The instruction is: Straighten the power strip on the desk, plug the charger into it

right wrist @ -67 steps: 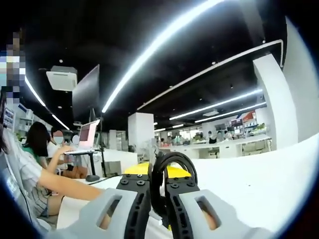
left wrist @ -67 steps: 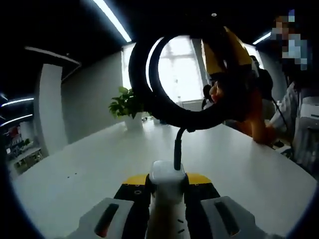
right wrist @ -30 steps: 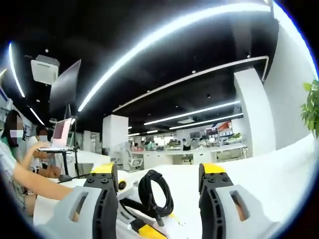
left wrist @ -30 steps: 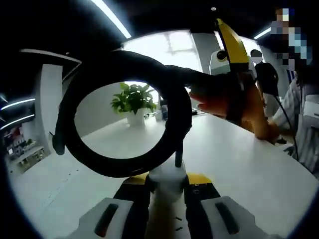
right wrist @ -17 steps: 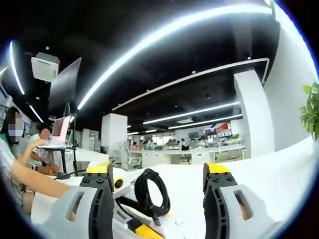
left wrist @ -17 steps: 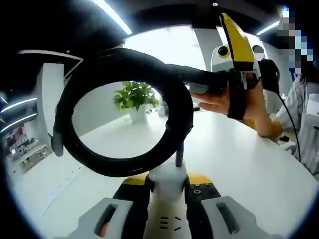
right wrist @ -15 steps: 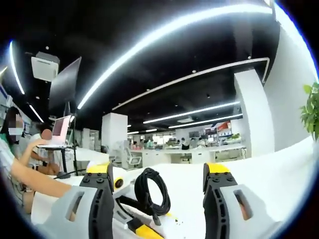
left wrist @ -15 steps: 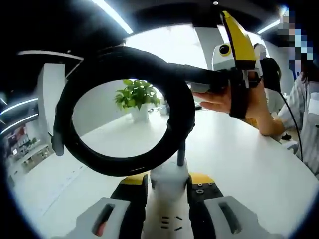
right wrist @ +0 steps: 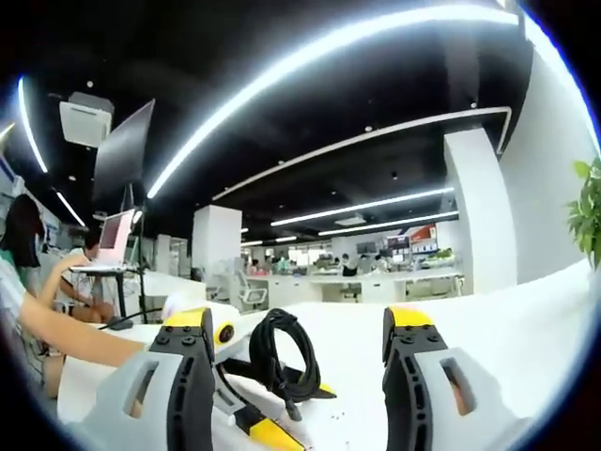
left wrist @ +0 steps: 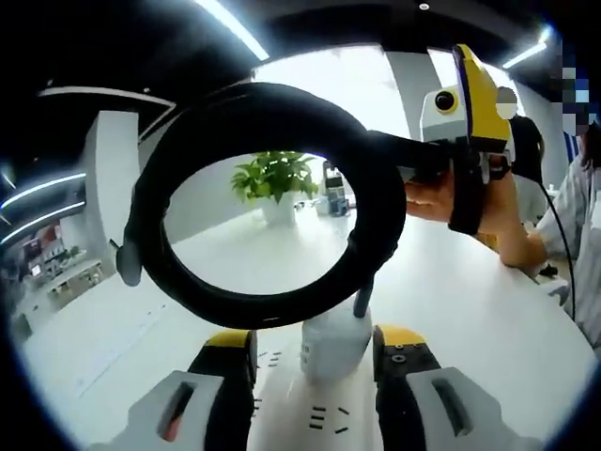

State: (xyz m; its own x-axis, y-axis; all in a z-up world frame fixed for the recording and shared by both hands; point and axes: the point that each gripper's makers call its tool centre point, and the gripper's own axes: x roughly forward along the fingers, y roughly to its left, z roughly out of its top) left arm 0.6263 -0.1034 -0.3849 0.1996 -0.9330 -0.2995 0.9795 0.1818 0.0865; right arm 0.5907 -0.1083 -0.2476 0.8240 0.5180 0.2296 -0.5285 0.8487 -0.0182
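Observation:
A white charger (left wrist: 332,344) stands upright on the white power strip (left wrist: 299,419), whose slots show low in the left gripper view. My left gripper (left wrist: 316,340) is open, its yellow-tipped jaws on either side of the charger and apart from it. The charger's black cable coil (left wrist: 263,197) loops up above it. My right gripper (left wrist: 467,101), in a hand, is at the coil's right end. In the right gripper view, my right gripper (right wrist: 299,324) is open with the cable coil (right wrist: 284,362) hanging between its jaws, untouched; the left gripper's body (right wrist: 223,334) lies beside the coil.
The white table (left wrist: 470,310) stretches far ahead. A potted plant (left wrist: 274,178) stands at its far end. A seated person (left wrist: 573,216) is at the right edge. In the right gripper view, people sit by a laptop (right wrist: 113,246) at the left.
My left gripper's jaws have spread apart and let go of the charger, which now stands on the strip. My right gripper, shut on the cable earlier, has been open for the last second.

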